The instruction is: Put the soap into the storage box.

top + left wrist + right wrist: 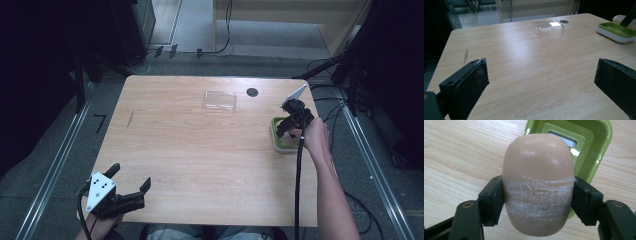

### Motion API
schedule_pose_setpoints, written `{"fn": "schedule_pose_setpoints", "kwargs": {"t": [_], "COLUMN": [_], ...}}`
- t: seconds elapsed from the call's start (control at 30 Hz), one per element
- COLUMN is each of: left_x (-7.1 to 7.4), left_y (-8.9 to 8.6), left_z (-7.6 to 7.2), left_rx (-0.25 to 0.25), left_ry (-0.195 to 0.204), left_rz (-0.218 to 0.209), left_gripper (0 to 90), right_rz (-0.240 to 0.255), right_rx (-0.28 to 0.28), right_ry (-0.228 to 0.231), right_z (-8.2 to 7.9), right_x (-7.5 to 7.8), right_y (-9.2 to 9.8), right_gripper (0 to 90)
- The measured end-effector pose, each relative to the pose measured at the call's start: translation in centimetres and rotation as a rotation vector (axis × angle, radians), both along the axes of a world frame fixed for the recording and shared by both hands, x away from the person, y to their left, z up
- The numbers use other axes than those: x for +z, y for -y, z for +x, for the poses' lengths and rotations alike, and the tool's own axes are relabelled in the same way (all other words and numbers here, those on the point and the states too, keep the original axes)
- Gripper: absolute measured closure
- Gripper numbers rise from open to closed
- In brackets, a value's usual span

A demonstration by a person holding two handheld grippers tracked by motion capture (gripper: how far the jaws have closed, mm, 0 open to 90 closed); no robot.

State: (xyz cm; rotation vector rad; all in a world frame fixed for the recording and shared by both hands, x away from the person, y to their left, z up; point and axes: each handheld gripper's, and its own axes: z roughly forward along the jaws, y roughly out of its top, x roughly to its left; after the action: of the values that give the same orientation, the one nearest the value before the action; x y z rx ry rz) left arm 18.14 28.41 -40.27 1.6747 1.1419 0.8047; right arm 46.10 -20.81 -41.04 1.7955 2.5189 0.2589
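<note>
While the right gripper clamps the soap over the green dish, lower it level; left gripper fingers gape empty.

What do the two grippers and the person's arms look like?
Both grippers are black with two blocky jaws. The left gripper carries a grey three-cornered plate with dark holes; the right gripper has one too. A black cable trails from each. Jaw pads look scuffed whitish. Forearms show no sleeves.
</note>
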Motion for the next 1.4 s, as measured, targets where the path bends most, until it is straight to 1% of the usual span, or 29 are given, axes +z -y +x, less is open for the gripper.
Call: {"fn": "schedule_pose_setpoints", "kwargs": {"t": [0.1,0.23,0.47,0.53,0.63,0.7,0.77,1.1,1.2,1.4], "left_x": [0.0,0.0,0.0,0.0,0.0,0.0,0.0,0.0,0.0,0.0], "left_y": [0.0,0.0,0.0,0.0,0.0,0.0,0.0,0.0,0.0,0.0], "left_z": [0.0,0.0,0.0,0.0,0.0,0.0,0.0,0.0,0.0,0.0], "left_rx": [0.001,-0.001,-0.002,-0.001,-0.003,-0.003,-0.004,-0.002,-0.003,-0.002], "left_ry": [0.000,0.000,0.000,0.000,-0.001,-0.001,-0.001,-0.002,-0.001,-0.001], "left_rz": [0.001,0.000,0.000,0.000,0.002,0.001,0.001,0.001,0.002,0.002], "left_gripper": [0.0,0.0,0.0,0.0,0.0,0.0,0.0,0.0,0.0,0.0], "right_rz": [0.003,0.001,0.008,0.017,0.015,0.020,0.015,0.019,0.013,0.028], "right_rx": [-0.008,-0.029,-0.041,-0.045,-0.058,-0.060,-0.060,-0.086,-0.091,-0.103], "right_ry": [-0.001,0.016,0.029,0.033,0.038,0.042,0.044,0.051,0.051,0.051], "right_z": [0.1,0.3,0.6,0.6,0.7,0.8,0.8,1.2,1.3,1.4], "right_x": [-0.2,-0.4,-0.9,-1.1,-1.3,-1.4,-1.5,-2.3,-2.6,-2.9], "right_y": [0.1,0.3,0.4,0.5,0.6,0.7,0.7,0.8,0.9,1.0], "right_gripper": [34.0,34.0,34.0,34.0,34.0,34.0,34.0,34.0,34.0,34.0]}}
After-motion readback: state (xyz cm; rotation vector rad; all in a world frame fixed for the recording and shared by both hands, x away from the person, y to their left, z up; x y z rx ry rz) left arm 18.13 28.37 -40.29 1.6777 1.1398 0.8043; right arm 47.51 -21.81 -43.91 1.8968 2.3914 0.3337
